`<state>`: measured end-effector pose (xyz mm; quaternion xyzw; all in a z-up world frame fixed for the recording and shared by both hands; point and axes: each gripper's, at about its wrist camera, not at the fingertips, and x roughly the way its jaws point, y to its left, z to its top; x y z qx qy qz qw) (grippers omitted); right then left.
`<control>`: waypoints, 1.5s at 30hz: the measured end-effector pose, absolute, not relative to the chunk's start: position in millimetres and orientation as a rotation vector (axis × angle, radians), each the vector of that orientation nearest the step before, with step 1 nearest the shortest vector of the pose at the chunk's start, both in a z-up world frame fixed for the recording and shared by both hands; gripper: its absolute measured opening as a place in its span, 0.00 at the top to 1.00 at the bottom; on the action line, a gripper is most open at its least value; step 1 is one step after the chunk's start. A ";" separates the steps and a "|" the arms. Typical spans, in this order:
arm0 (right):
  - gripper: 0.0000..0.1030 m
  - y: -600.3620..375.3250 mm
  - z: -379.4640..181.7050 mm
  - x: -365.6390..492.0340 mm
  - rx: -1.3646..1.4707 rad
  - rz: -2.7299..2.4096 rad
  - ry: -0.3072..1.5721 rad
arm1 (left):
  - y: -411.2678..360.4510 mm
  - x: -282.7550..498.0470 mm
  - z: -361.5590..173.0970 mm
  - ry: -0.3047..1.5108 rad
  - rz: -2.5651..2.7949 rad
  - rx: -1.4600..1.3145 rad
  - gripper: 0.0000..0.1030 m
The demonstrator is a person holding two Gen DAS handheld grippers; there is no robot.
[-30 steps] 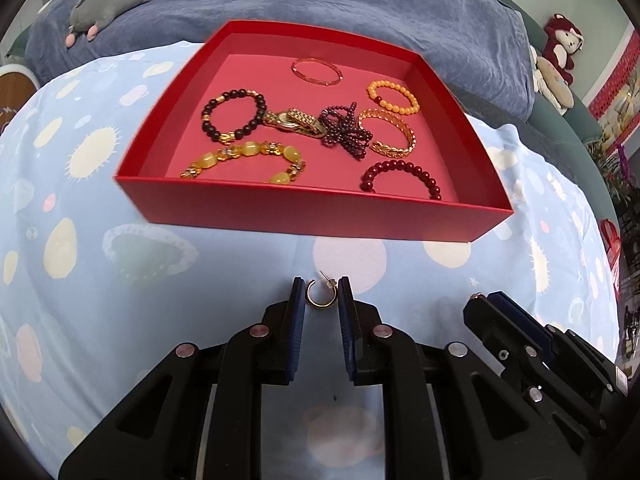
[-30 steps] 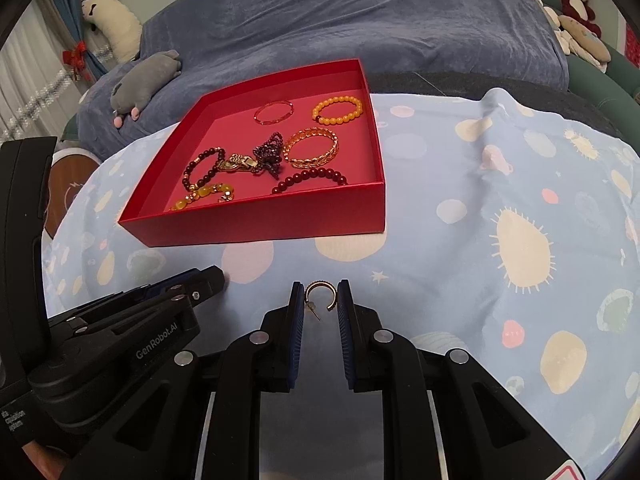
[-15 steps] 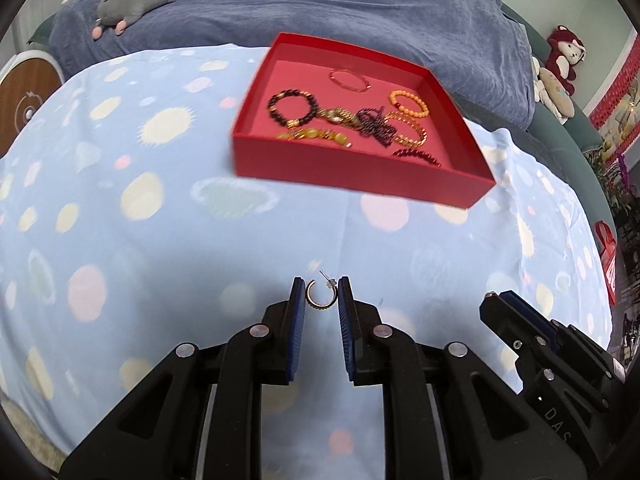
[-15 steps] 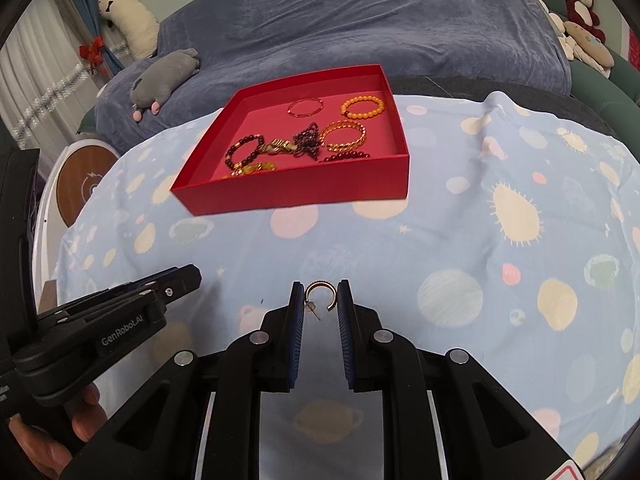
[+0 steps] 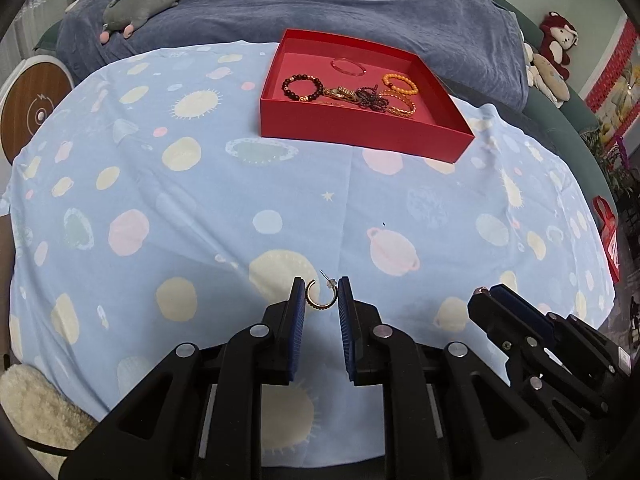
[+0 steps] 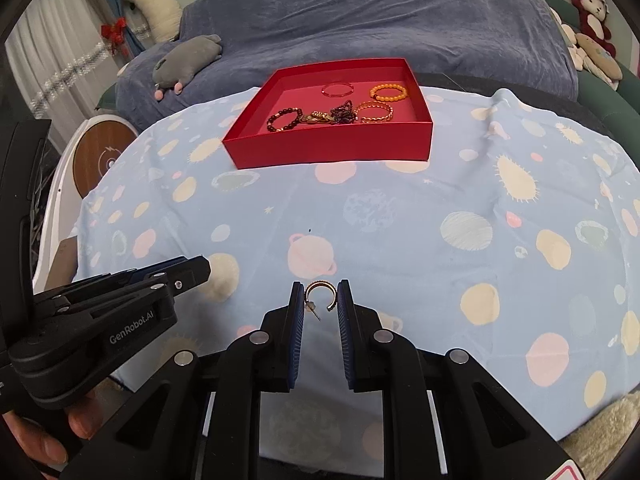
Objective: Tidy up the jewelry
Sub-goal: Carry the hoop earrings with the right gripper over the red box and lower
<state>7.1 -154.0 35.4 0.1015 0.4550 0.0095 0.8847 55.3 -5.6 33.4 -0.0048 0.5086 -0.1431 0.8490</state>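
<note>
L hand-held gripper (image 5: 321, 300) grasps a gold hoop earring (image 5: 320, 298) btwn its blue pads (image 5: 298, 320), post pointing up and fwd. R hand-held gripper (image 6: 319, 300) likewise grasps a second gold hoop earring (image 6: 319, 295), arch up, post hanging down by the L pad. Both are held above the bench, near its front edge, side by side: the R unit shows at lower right of the left wrist view, the L unit at lower left of the right wrist view, close but apart.

Bench is covered w/ a light blue planet-print cloth (image 5: 208, 200). Red jewelry box (image 5: 360, 132), lidless, sits at the far side, near the back edge, well apart from both grippers. Inside: dark bead bracelet (image 5: 303, 88) at left, gold chain piece (image 5: 340, 93) touching it, purple bead cluster (image 5: 370, 99) mid, gold chain bracelet (image 5: 398, 102) and orange bead bracelet (image 5: 400, 83) at right, thin red bangle (image 5: 348, 67) at back. Front wall hides the floor nearest it.

Wide open stretch of cloth lies btwn grippers and box front wall; more open cloth L and R of the box. Behind the bench, a blue blanket-covered sofa (image 6: 360, 20) w/ a grey plush (image 6: 188, 60). Cream fluffy rug (image 5: 36, 408) shows below the bench's front L edge.
</note>
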 end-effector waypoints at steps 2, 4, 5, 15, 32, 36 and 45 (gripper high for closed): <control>0.85 -151.7 39.2 2.2 0.208 0.022 0.940 | -4.5 49.5 37.2 1.066 -0.303 -0.004 0.84; 0.85 -149.3 43.1 -2.0 0.210 0.026 0.933 | -3.4 44.6 41.6 1.059 -0.305 -0.002 0.84; 0.85 -148.5 44.7 -3.3 0.209 0.027 0.930 | -3.5 42.5 43.3 1.056 -0.307 0.000 0.84; 0.85 -143.1 51.9 2.1 0.197 0.048 0.927 | -10.0 40.1 53.3 1.052 -0.317 0.020 0.84; 0.85 -171.2 58.9 80.5 0.209 0.035 0.913 | -37.7 118.6 59.8 1.059 -0.324 0.006 0.84; 0.85 -181.6 67.1 112.9 0.216 0.030 0.885 | -46.8 149.8 67.3 1.037 -0.329 -0.001 0.84; 0.85 -204.8 71.9 185.9 0.242 0.017 0.857 | -67.8 223.9 71.7 1.016 -0.324 -0.019 0.84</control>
